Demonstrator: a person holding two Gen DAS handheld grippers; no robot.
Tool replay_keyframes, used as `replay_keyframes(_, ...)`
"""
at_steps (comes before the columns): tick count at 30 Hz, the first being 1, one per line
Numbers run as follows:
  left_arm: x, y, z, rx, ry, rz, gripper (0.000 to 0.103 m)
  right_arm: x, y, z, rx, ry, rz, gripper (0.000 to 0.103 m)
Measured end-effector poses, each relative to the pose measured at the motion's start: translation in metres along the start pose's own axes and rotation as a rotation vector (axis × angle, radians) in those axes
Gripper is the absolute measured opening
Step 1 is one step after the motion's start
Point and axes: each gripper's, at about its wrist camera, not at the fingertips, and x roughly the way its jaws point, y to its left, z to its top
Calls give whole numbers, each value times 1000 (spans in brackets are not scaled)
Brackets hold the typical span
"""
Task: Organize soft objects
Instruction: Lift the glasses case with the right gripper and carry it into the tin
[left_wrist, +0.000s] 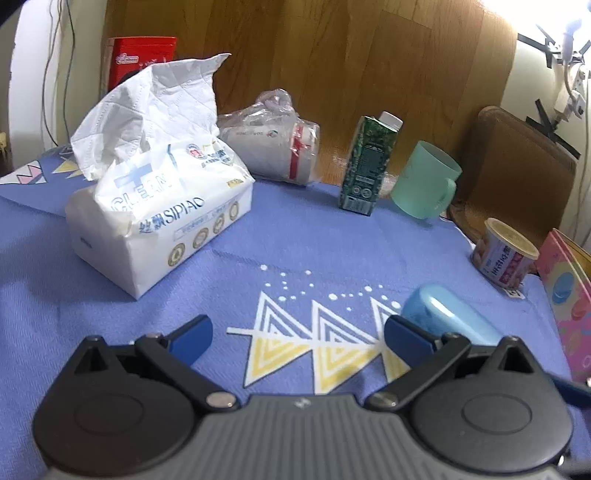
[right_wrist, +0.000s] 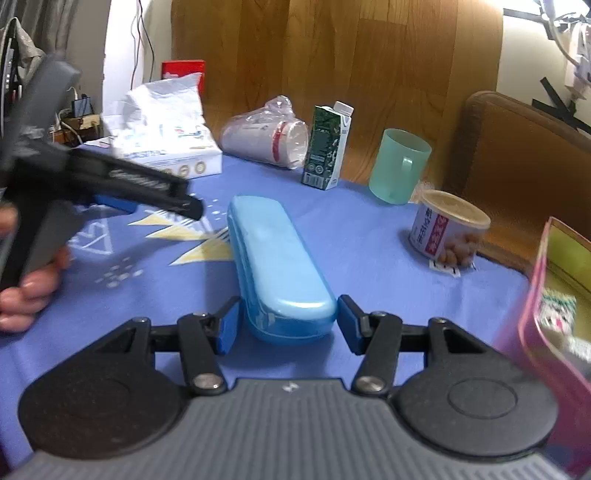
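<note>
The bench (left_wrist: 332, 236) is covered by a blue cloth (right_wrist: 351, 258) printed with yellow and white triangles and white dots, and behind it stands a wooden panel (left_wrist: 332, 55).

The largest thing on the cloth is a white tissue pack (left_wrist: 162, 218) at the far left, with one sheet pulled up out of its top. Its wrapper reads "CLEAN" and "SIPIAO", beside some characters too small to read. Behind it stands a red box (left_wrist: 140, 59); its white print is not legible.

A stack of paper cups (left_wrist: 273, 147) in a clear plastic bag lies on its side at the cloth's far edge. To its right a dark green drink carton (left_wrist: 369, 166) with a white cap stands upright, then a pale green mug (left_wrist: 424, 181). A pink box (right_wrist: 554, 302) sits at the right edge, and near it a small can (right_wrist: 448, 229) with a pink label whose characters I cannot make out.

A long blue case (right_wrist: 273, 266) lies in the middle of the cloth, lengthwise away from the camera.

The right tool (right_wrist: 288, 325) has its fingers apart on either side of the case's near end, not pressing it. The left tool (left_wrist: 295, 332) hangs over the triangle print, fingers spread wide with nothing between them; in the right wrist view a hand (right_wrist: 26, 291) grips its handle.
</note>
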Motion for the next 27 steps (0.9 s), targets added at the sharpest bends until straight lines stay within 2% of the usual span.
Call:
replay_keyframes(1, 0, 0, 0, 4, 9, -24, 103, -5, 2, -3, 4, 1, 10, 58)
replay_keyframes(3, -4, -3, 0, 18, 35, -90, 103, -10, 4, -8, 7, 11, 34, 66)
replay_keyframes(4, -7, -5, -1, 10, 52, -141, 103, -10, 5, -9, 3, 11, 33, 70)
replay_keyframes(5, -12, -9, -3, -9, 66, -208, 103, -9, 4, -10, -2, 7, 21, 70)
replay_keyframes(7, -17, -20, -5, -14, 103, -294, 103, -4, 1, -9, 4, 12, 25, 71)
replay_keyframes(10, -11, -38, -7, -11, 168, -338, 102, 2, 0, -6, -4, 20, 48, 70)
replay_keyframes(11, -8, -42, -8, -8, 164, -337, 101, 4, 0, -6, -8, 21, 62, 63)
replay_keyframes(12, -8, -49, -8, 11, 159, -322, 97, 4, 0, -6, -4, 17, 89, 55)
replay_keyframes(13, -8, -54, -9, 26, 162, -331, 83, 5, -1, -6, 8, 16, 113, 55)
replay_keyframes(14, -8, -60, -8, 21, 182, -376, 82, 4, 0, -6, 9, 10, 121, 55)
replay_keyframes(15, -9, -64, -6, 14, 190, -381, 83, 1, 2, -7, 0, 2, 119, 55)
replay_keyframes(20, -27, -109, 13, 95, 134, -473, 82, -34, -10, -9, 23, -119, -1, 55)
replay_keyframes(23, -38, -156, 25, 195, 85, -529, 82, -63, -26, -7, 40, -205, -117, 55)
replay_keyframes(27, -39, -228, 25, 327, 70, -625, 82, -95, -55, -14, 72, -259, -284, 55)
